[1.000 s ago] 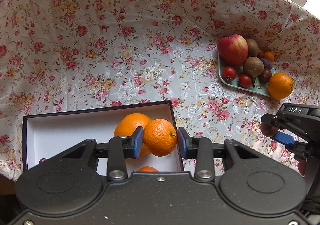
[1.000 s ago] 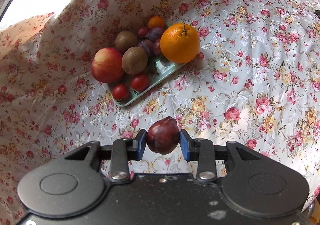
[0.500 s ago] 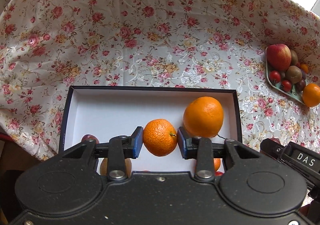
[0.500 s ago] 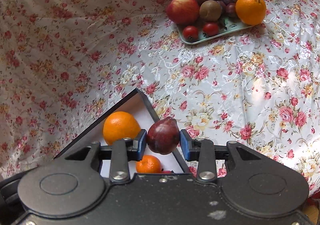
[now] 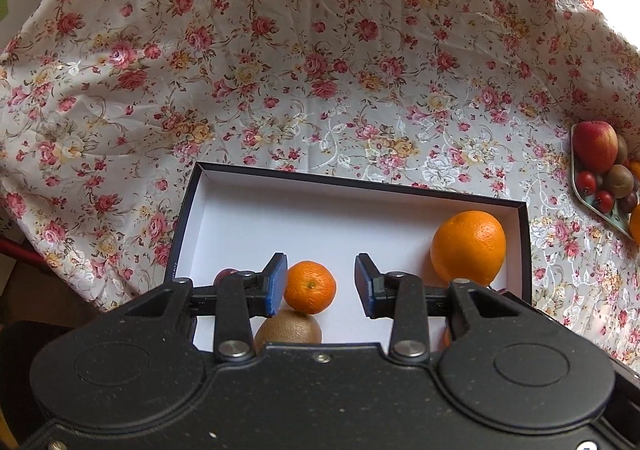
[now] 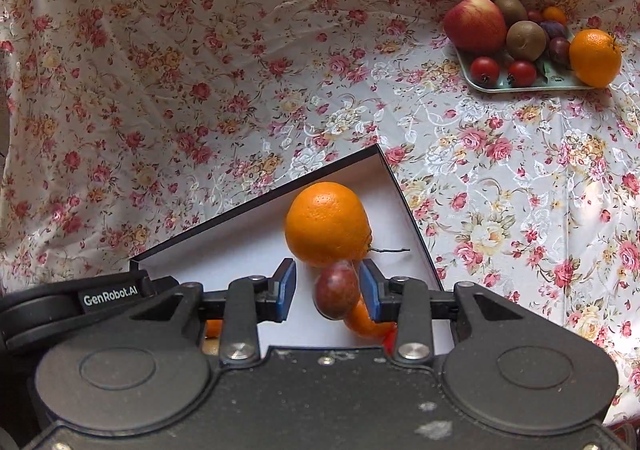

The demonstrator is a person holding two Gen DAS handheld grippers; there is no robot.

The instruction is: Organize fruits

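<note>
Both hand-held grippers, left (image 5: 320,286) and right (image 6: 327,292), spread wide over the box (image 5: 360,185) at lower centre, mandarin (image 5: 310,287) and plum (image 6: 335,290) released inside for sorting.

Mandarin (image 5: 310,287) atop kiwi (image 5: 289,331) in box (image 5: 360,178); plum (image 6: 335,290) by orange (image 6: 327,223).

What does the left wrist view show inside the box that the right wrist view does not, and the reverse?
Only the left wrist view shows the small mandarin between the open left tool and the kiwi below it. Only the right wrist view shows the dark plum between the open right tool, and a thin twig beside the orange. Both show the box, the large orange inside it, and the fruit tray.
</note>
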